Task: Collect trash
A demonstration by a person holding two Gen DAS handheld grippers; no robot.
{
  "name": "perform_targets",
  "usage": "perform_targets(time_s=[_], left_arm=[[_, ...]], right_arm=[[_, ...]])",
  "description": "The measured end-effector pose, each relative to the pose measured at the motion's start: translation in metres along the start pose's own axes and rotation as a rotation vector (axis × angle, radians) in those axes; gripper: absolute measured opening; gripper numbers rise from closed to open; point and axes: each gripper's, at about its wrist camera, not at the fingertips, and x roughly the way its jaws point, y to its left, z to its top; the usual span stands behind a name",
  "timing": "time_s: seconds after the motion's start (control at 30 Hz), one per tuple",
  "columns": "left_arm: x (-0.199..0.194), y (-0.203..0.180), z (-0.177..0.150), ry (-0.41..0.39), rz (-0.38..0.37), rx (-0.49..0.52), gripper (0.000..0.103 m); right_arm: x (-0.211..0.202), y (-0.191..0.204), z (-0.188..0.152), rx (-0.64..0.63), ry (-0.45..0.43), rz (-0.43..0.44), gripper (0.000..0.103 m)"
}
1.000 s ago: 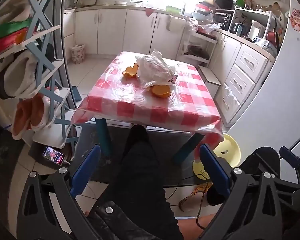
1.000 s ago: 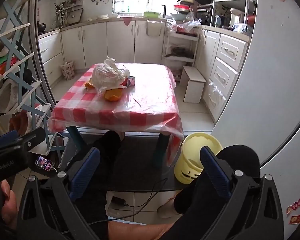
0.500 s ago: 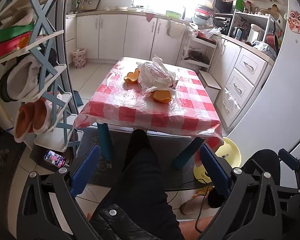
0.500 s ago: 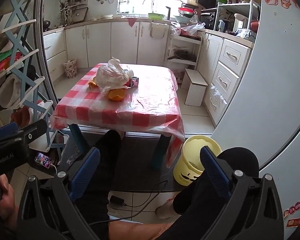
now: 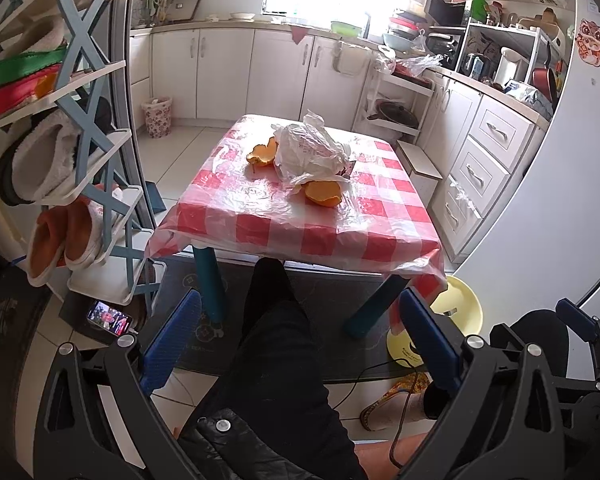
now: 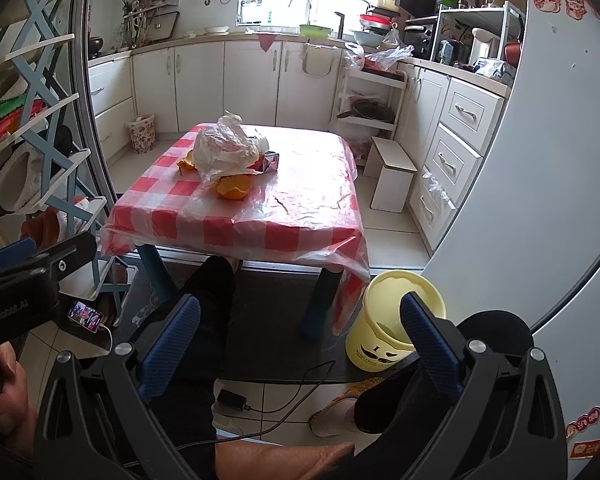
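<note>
Orange peels (image 5: 323,194) number 2 beside 1 plastic bag (image 5: 308,152); both grippers' fingers (image 5: 172,340) (image 6: 430,340) spread, empty.

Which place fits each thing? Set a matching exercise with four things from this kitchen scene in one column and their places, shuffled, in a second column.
Things:
1. crumpled plastic bag
2. yellow bin
3. phone
4. slippers

Places:
A. on the floor, screen lit
B. on the checked tablecloth, between orange peels
C. on the rack shelf
D. on the floor by the table's corner leg

Pairs: 1-B, 2-D, 3-A, 4-C
</note>
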Motion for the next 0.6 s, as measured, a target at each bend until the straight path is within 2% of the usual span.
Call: perform_targets(time_s=[0.6], left_arm=[[-0.0013,-0.0022,-0.0017,-0.002,0.007,0.005,0.095]], right_arm=[[-0.0020,0.0039,-0.0001,-0.020,-0.001,0.013,0.096]])
